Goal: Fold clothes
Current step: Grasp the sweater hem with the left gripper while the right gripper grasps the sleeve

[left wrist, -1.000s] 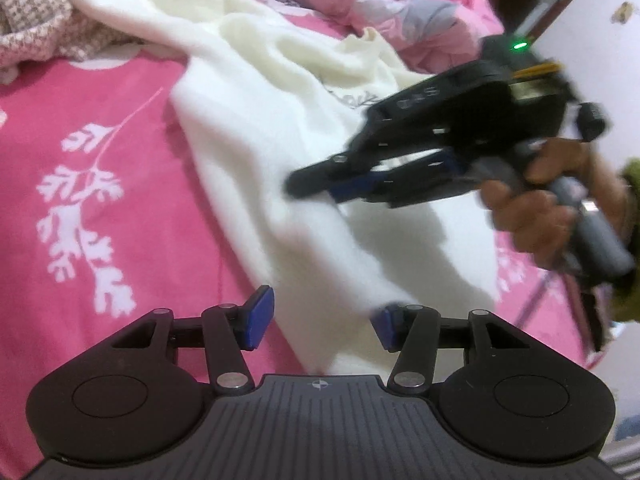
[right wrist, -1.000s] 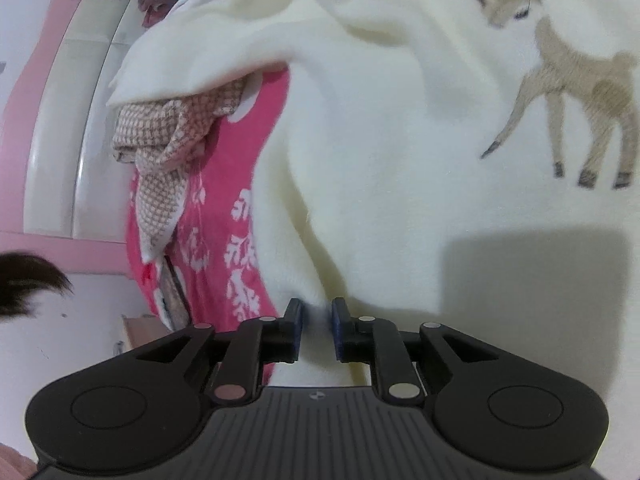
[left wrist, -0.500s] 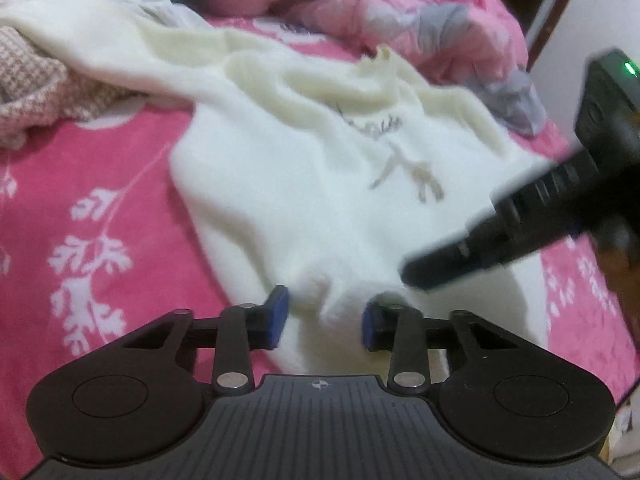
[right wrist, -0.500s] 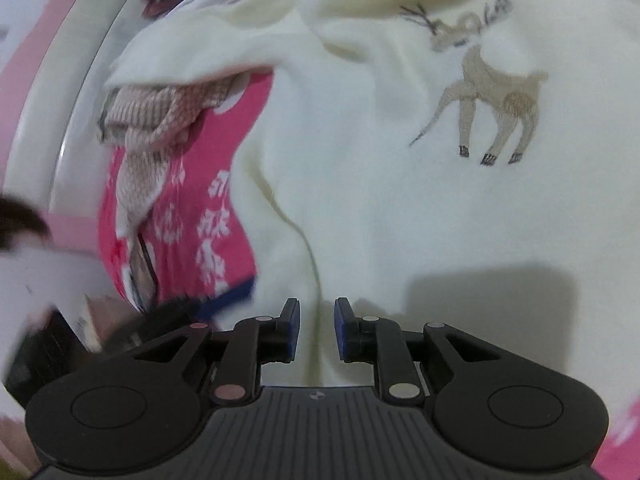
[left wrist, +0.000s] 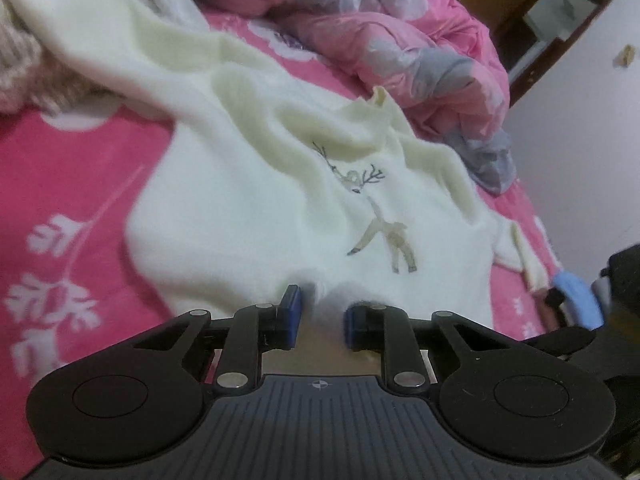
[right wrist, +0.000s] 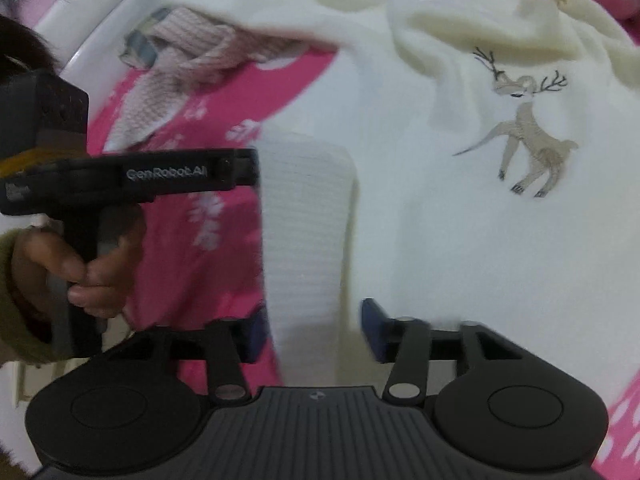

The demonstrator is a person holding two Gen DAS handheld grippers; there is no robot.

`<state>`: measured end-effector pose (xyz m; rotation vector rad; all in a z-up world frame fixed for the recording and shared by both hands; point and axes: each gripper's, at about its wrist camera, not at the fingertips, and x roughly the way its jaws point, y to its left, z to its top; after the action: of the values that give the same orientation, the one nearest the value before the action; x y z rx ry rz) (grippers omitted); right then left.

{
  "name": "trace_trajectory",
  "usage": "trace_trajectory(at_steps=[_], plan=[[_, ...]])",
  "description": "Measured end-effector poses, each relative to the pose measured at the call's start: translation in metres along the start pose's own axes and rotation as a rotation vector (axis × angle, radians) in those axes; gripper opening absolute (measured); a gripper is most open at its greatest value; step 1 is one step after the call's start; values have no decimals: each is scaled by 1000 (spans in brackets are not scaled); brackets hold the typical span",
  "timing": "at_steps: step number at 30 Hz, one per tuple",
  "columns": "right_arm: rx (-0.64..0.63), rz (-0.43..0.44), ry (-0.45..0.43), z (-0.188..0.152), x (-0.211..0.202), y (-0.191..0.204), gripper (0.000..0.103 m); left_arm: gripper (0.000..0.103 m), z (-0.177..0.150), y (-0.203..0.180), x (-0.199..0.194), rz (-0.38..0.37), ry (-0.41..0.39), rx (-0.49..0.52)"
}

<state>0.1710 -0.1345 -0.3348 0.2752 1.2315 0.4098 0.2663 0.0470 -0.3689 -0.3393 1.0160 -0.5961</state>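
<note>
Sweater first: cream, with a deer on the chest, lying mostly flat but rumpled on the pink floral bedsheet. No fold is made yet, by my reading (the sleeves sprawl toward the headboard). My left gripper has just been closing and pinches a tuft of the hem. My right gripper straddles the ribbed hem band; I cannot tell whether its pads bite. Beyond lie a bunched pink quilt, a knitted pink garment, a dark doorway.
</note>
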Motion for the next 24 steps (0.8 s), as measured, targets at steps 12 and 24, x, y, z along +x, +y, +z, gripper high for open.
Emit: trace_trajectory(at_steps=[12, 24], plan=[[299, 75, -141, 18, -11, -71, 9, 54, -17, 5, -12, -46, 92, -81], [372, 77, -181, 24, -15, -95, 9, 62, -42, -50, 26, 142, 85, 79]])
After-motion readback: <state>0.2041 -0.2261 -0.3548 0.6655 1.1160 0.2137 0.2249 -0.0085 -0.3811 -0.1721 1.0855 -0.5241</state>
